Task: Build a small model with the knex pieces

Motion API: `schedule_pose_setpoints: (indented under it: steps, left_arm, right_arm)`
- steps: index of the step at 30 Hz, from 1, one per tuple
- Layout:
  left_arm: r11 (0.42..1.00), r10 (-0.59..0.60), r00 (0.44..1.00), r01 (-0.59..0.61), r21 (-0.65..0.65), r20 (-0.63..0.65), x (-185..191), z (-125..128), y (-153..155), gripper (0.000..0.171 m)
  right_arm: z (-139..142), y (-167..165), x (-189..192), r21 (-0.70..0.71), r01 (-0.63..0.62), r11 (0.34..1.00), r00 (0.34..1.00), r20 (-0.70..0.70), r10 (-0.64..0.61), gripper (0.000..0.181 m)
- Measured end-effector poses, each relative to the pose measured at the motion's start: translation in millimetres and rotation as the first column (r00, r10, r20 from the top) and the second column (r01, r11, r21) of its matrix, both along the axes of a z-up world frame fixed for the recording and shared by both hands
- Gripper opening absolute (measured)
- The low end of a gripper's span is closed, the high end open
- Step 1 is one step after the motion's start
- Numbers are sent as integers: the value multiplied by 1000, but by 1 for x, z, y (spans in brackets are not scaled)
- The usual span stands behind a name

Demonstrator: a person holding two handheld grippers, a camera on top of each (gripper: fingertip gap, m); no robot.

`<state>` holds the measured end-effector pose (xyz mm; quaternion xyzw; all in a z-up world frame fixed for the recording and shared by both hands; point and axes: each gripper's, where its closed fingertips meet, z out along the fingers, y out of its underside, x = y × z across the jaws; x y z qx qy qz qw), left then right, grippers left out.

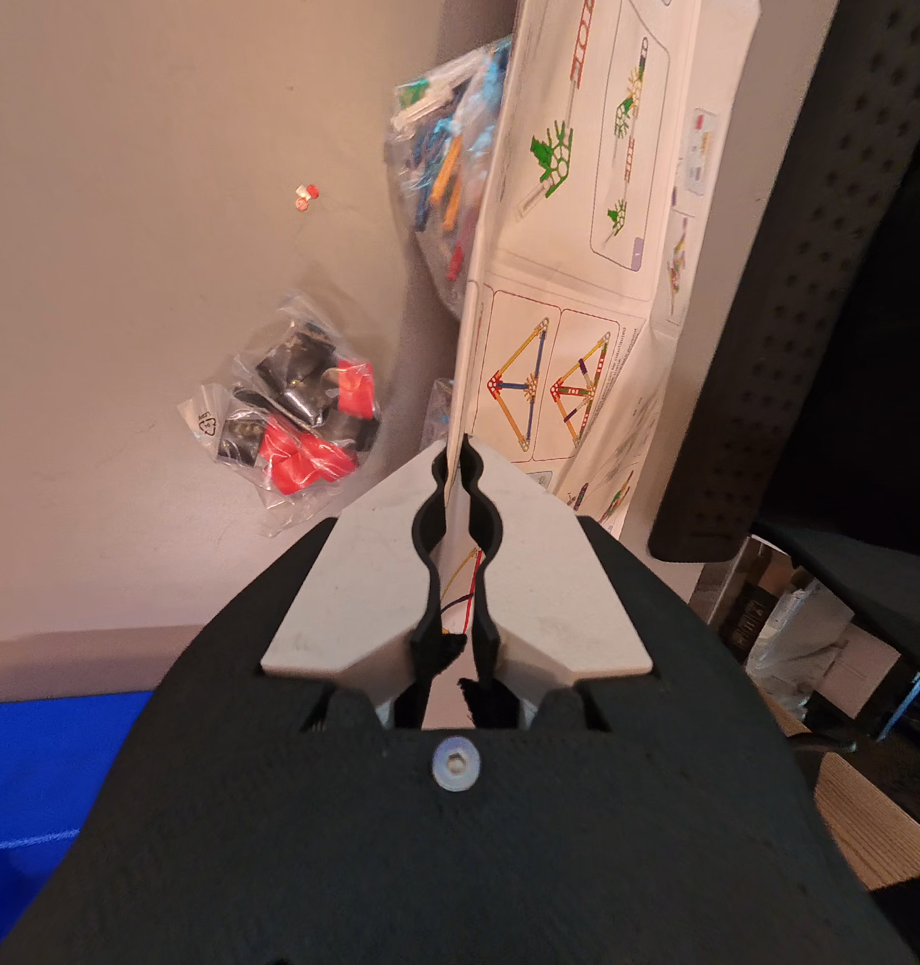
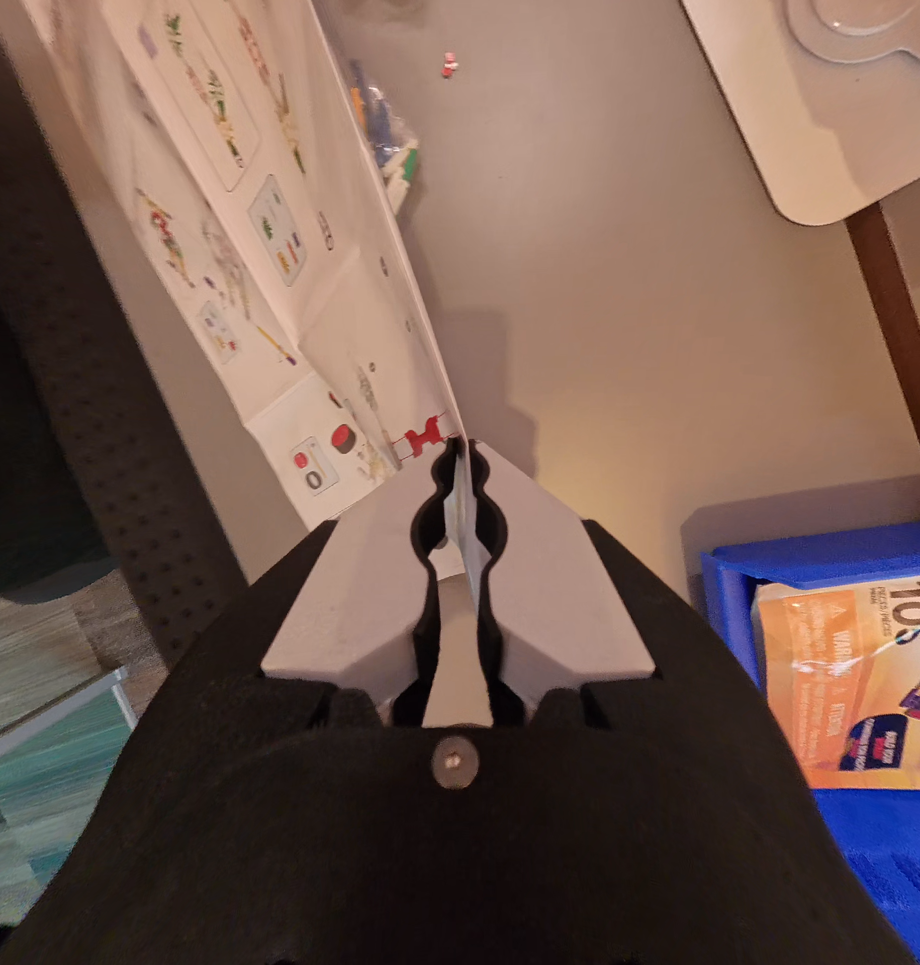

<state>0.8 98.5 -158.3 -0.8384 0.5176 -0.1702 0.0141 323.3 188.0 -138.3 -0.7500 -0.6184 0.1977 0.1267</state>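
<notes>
My left gripper (image 1: 455, 449) is shut on the edge of a white printed instruction sheet (image 1: 578, 219) with coloured building diagrams, held up off the beige table (image 1: 134, 261). My right gripper (image 2: 460, 449) is shut on another edge of the same sheet (image 2: 270, 250), which stretches away to the upper left in the right wrist view. A clear bag of black and red parts (image 1: 301, 418) lies on the table left of the left gripper. A clear bag of coloured rods (image 1: 447, 156) lies behind the sheet and also shows in the right wrist view (image 2: 385, 130).
A small red and white piece (image 1: 306, 196) lies on the table, seen too in the right wrist view (image 2: 450, 65). A black perforated chair part (image 1: 813, 261) stands at the right. A blue bin (image 2: 735, 574) holds an orange printed package (image 2: 839, 679). A white tray (image 2: 813, 104) sits at upper right. The gap from one gripper's tips to the other's is roughly 35 centimeters.
</notes>
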Motion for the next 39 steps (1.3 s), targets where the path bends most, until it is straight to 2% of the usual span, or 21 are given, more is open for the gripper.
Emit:
schedule_pose_setpoints:
  steps: [3,6,8,11,14,17,20,24,27,30,32,36,39]
  left_arm:
    - [1000,8,998,-9,-15,-55,-9,-13,8,0]
    - [998,34,997,-37,-48,-73,-11,-24,12,0]
    - [997,42,996,-47,-58,-80,-12,-28,15,0]
    - [996,46,997,-51,-70,-66,-9,-31,17,0]
    - [995,45,998,-49,-89,-51,-3,-33,17,0]
    - [994,32,998,-37,-99,-54,1,-35,17,0]
    - [994,22,998,-27,-102,-52,5,-34,16,0]
    - [994,28,998,-33,-101,-49,5,-36,14,0]
    - [995,39,998,-42,-85,-44,2,-40,14,1]
    - [994,72,997,-72,-85,-11,-3,-39,13,6]
    - [991,104,995,-103,-88,3,-8,-38,12,20]
    - [985,124,991,-118,-123,43,-16,-34,1,36]
    - [984,114,991,-103,-144,71,-19,-32,-9,35]
  right_arm:
    - [-13,26,-3,106,68,992,997,38,-73,39]
    - [-1,45,-3,327,108,939,990,56,-133,60]
    - [21,30,-19,411,81,908,996,-3,-88,45]
    - [34,-50,-87,279,-60,958,971,-207,121,1]
    - [15,-109,-155,214,-177,961,926,-295,236,0]
    - [-20,-137,-212,145,-213,966,899,-357,252,0]
    - [-68,-140,-240,98,-208,973,921,-316,229,0]
    - [-117,-144,-245,67,-207,976,949,-228,217,0]
    - [-123,-145,-249,5,-175,985,950,-262,170,0]
    - [-123,-143,-250,40,-178,983,952,-247,182,0]
    - [-123,-143,-250,31,-163,986,951,-262,165,0]
    - [-122,-143,-247,13,-137,991,948,-289,135,0]
    - [-122,-143,-246,26,-129,991,947,-292,131,0]
